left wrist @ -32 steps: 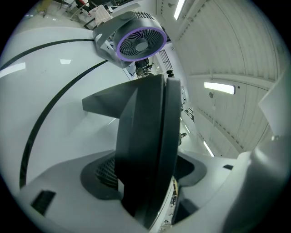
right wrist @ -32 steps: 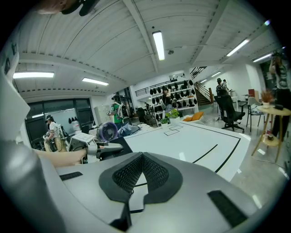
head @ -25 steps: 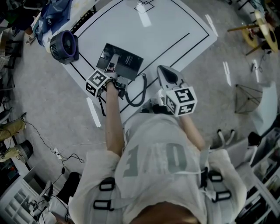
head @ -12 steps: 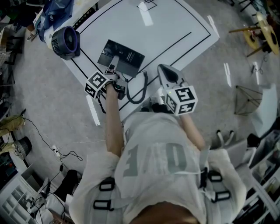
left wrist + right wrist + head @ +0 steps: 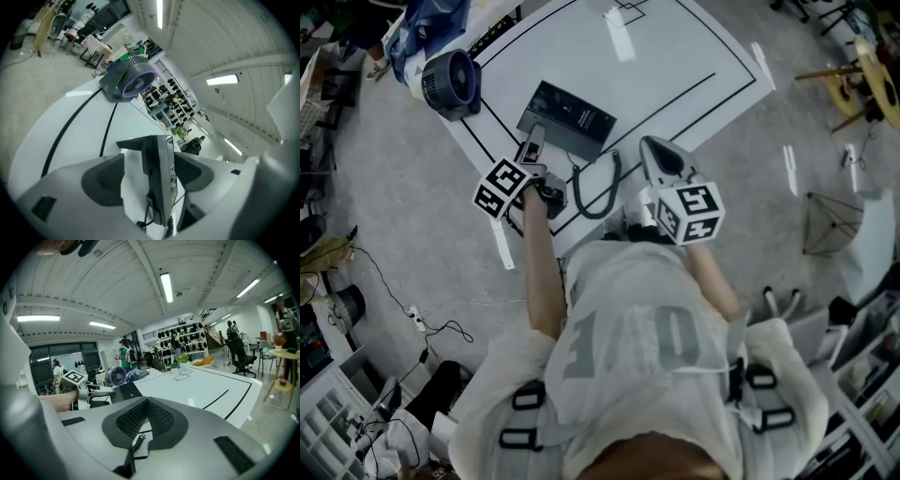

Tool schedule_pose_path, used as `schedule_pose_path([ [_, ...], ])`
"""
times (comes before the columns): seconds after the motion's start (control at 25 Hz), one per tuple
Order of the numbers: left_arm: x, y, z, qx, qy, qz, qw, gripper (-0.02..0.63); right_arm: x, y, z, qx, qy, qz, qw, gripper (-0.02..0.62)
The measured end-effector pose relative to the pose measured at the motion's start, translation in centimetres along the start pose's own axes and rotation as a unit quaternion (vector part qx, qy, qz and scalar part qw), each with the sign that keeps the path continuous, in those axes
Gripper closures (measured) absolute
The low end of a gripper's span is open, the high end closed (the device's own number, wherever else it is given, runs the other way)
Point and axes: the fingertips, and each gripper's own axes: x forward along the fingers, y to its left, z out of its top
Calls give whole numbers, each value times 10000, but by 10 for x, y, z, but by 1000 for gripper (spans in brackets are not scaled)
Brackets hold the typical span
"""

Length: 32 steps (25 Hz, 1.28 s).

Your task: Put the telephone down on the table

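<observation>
The black telephone base (image 5: 572,117) lies on the white table (image 5: 675,66). Its coiled cord (image 5: 602,187) loops toward the table's near edge. My left gripper (image 5: 528,161) is shut on the dark handset (image 5: 532,145), held just off the base's near-left corner. In the left gripper view the handset (image 5: 161,197) stands edge-on between the two pads of the left gripper (image 5: 150,157). My right gripper (image 5: 656,152) hovers over the near table edge to the right of the cord. Its pads meet with nothing between them in the right gripper view (image 5: 146,400); the cord (image 5: 136,444) shows below.
A purple fan (image 5: 450,82) stands at the table's left corner, also in the left gripper view (image 5: 129,84). Black lines (image 5: 703,80) mark the tabletop. Cables (image 5: 441,328) trail on the floor to the left. Stools and stands (image 5: 834,216) are at the right.
My left gripper has carried the handset off the base, toward the table's near-left edge. The right gripper has stayed in place.
</observation>
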Motion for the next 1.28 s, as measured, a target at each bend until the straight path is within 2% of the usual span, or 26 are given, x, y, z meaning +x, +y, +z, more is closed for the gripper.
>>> schedule_pose_path([
  [0.2, -15, -27, 31, 764, -399, 82, 9962, 298, 1, 2, 7, -14, -101, -21, 9999, 589],
  [0.32, -27, -54, 43, 1449, -684, 66, 9871, 298, 2, 2, 13, -59, -177, -51, 9998, 589],
  [0.44, -36, -81, 36, 2236, -717, -98, 9720, 300, 2, 2, 19, -96, -251, -89, 9996, 589],
  [0.56, -40, -111, 26, 2932, -745, -364, 9524, 308, 2, -2, 24, -112, -307, -130, 9994, 589],
  [0.76, -48, -146, 20, 3787, -1080, -433, 9182, 446, 1, -8, 30, -137, -377, -186, 9990, 589],
  [0.88, -51, -155, 18, 4079, -1241, -358, 9039, 547, 1, -11, 33, -136, -399, -215, 9989, 589],
  [0.96, -53, -157, 16, 4227, -1366, -259, 8956, 585, 1, -12, 34, -135, -419, -225, 9988, 589],
  [1.16, -55, -160, 9, 4512, -1538, -148, 8790, 600, 0, -14, 36, -151, -429, -253, 9986, 589],
  [1.28, -57, -157, 1, 4517, -1561, -170, 8782, 600, 1, -14, 36, -264, -397, -297, 9984, 589],
])
